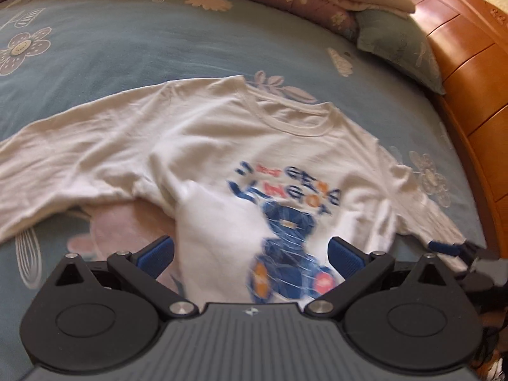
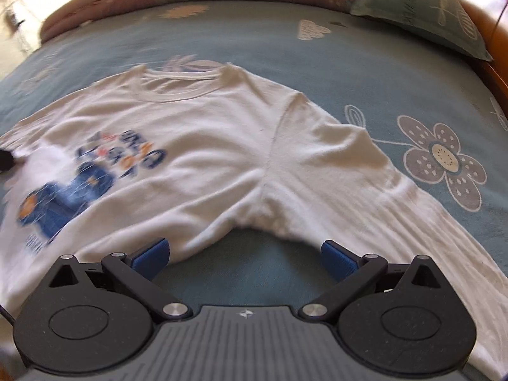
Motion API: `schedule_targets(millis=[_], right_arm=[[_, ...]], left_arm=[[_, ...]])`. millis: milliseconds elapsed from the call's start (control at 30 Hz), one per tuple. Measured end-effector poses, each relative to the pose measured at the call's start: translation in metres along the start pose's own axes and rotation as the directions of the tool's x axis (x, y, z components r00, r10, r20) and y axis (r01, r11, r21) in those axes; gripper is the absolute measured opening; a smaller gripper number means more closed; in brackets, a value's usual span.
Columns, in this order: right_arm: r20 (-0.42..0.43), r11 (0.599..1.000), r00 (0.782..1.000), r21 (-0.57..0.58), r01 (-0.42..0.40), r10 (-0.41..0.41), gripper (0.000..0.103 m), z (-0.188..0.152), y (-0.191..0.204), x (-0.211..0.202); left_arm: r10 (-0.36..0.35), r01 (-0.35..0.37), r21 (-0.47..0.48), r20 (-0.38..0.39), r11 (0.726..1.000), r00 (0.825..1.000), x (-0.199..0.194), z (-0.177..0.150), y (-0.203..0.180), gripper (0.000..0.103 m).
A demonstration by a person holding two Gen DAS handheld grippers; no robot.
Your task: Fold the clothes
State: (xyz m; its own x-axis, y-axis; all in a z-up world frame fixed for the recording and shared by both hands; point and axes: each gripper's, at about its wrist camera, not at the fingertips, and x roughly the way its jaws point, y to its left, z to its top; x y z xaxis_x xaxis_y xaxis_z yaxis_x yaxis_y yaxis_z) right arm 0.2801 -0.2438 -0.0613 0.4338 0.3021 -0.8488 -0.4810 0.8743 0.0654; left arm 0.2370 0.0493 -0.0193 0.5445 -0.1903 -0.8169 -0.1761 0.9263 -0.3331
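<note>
Two spread tools (image 1: 250, 250) (image 2: 244, 254) (empty) over one shirt (image 2: 203, 146).

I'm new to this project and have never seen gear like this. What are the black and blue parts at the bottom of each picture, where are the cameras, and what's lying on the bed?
Each picture comes from a camera mounted on a handheld gripper, looking forward along its fingers. A person holds one in each hand; no robot is involved. The black linkages with blue pads are the left gripper and the right gripper. Both have their jaws spread wide and hold nothing. On the blue flowered bedsheet lies a white long-sleeved shirt with a blue print, face up, sleeves spread out, not yet folded. A green pillow rests at the bed's far side, beside a wooden headboard.
</note>
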Motion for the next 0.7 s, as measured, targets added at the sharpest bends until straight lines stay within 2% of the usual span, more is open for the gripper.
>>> schedule_targets(millis=[67,167,267,333,433,533,700], right_arm=[[-0.01,0.999,1.0,-0.03,-0.023,0.023,0.103,-0.019,0.002,-0.014],[-0.028,0.998,0.999,-0.062,-0.021,0.02,0.103,-0.051,0.005,-0.022],[-0.065,0.999,0.998,-0.054,-0.004,0.001,0.103,-0.079,0.006,-0.017],[-0.057,0.998,0.998,-0.05,0.031,-0.034,0.103,-0.091,0.011,-0.014],[-0.015,0.995,0.997,-0.061,0.079,-0.08,0.103,-0.099,0.021,-0.013],[0.02,0.993,0.993,0.005,0.114,-0.114,0.103,-0.099,0.023,-0.011],[0.027,0.981,0.983,0.077,0.18,-0.183,0.103,-0.097,0.03,-0.009]], left_arm=[[-0.027,0.027,-0.002,0.009,1.0,1.0,-0.005,-0.017,-0.012,0.102],[-0.04,0.041,0.012,-0.046,0.999,0.998,0.008,-0.042,-0.024,0.102],[-0.032,0.039,0.079,-0.095,0.996,0.995,0.02,-0.063,-0.029,0.102],[-0.039,0.05,0.121,-0.093,0.991,0.995,0.023,-0.071,-0.026,0.102],[-0.076,0.09,0.154,-0.095,0.984,0.993,0.025,-0.075,-0.018,0.102],[-0.133,0.147,0.159,-0.094,0.976,0.987,0.023,-0.074,-0.009,0.102],[-0.211,0.226,0.128,-0.118,0.966,0.97,0.022,-0.067,0.003,0.102]])
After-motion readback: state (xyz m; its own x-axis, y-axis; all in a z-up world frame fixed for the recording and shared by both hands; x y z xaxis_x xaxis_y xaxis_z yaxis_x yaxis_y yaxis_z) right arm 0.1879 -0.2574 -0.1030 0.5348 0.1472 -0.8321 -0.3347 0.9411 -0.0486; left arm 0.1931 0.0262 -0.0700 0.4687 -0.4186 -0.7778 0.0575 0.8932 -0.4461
